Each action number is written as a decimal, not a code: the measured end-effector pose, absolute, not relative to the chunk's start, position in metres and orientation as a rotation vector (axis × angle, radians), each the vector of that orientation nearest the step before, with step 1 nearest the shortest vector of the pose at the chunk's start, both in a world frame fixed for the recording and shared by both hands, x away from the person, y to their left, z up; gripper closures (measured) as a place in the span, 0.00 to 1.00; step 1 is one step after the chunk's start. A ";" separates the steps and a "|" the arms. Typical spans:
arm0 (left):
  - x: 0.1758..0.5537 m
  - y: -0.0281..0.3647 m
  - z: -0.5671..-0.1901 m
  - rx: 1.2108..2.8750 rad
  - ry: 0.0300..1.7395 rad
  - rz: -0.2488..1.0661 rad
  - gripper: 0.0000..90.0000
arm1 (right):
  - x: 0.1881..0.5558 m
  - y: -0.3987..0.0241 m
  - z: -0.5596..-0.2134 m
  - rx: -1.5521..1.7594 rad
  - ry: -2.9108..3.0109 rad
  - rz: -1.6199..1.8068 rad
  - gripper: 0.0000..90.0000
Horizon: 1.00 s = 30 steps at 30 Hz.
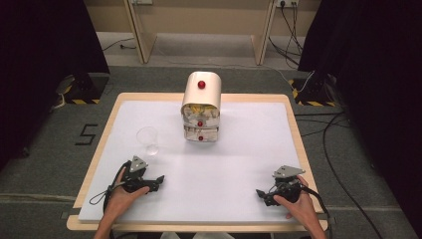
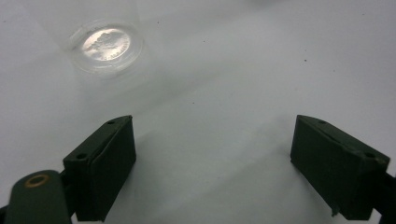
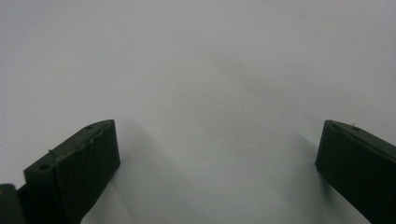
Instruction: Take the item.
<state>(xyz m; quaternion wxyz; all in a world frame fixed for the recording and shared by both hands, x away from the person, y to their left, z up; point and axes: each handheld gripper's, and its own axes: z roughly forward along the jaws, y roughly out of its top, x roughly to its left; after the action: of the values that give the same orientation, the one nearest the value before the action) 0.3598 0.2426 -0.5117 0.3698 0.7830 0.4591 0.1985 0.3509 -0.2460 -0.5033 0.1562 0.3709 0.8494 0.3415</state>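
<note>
A small cream drawer unit with red knobs stands at the far middle of the white table top; its lower drawers show crumpled contents. A clear plastic cup stands upright left of it, and its round base lies ahead and to the left in the left gripper view. My left gripper rests on the mat near the front left, below the cup, open with nothing between its jaws. My right gripper rests at the front right, open and empty.
The wooden table edge frames the white mat. Black curtains hang at both sides. Cables trail over the grey floor to the right, and a wooden frame stands beyond the table.
</note>
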 end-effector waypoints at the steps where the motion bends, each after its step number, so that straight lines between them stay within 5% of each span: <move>1: 0.360 0.242 -0.512 2.010 1.178 0.511 0.15 | 0.351 -0.246 -0.503 1.063 2.432 0.978 0.00; 14: 0.357 0.236 -0.507 2.006 1.123 0.469 0.20 | 0.351 -0.246 -0.503 1.062 2.429 0.974 0.00; 30: 0.369 0.189 -0.452 1.957 0.925 0.427 0.21 | 0.351 -0.246 -0.503 1.062 2.429 0.974 0.00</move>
<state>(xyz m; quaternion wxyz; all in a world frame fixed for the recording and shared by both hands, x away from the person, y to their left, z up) 0.3692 0.1889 -0.4517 0.4509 0.7918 0.3741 0.1728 0.3505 -0.2457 -0.5034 0.1579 0.3714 0.8492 0.3406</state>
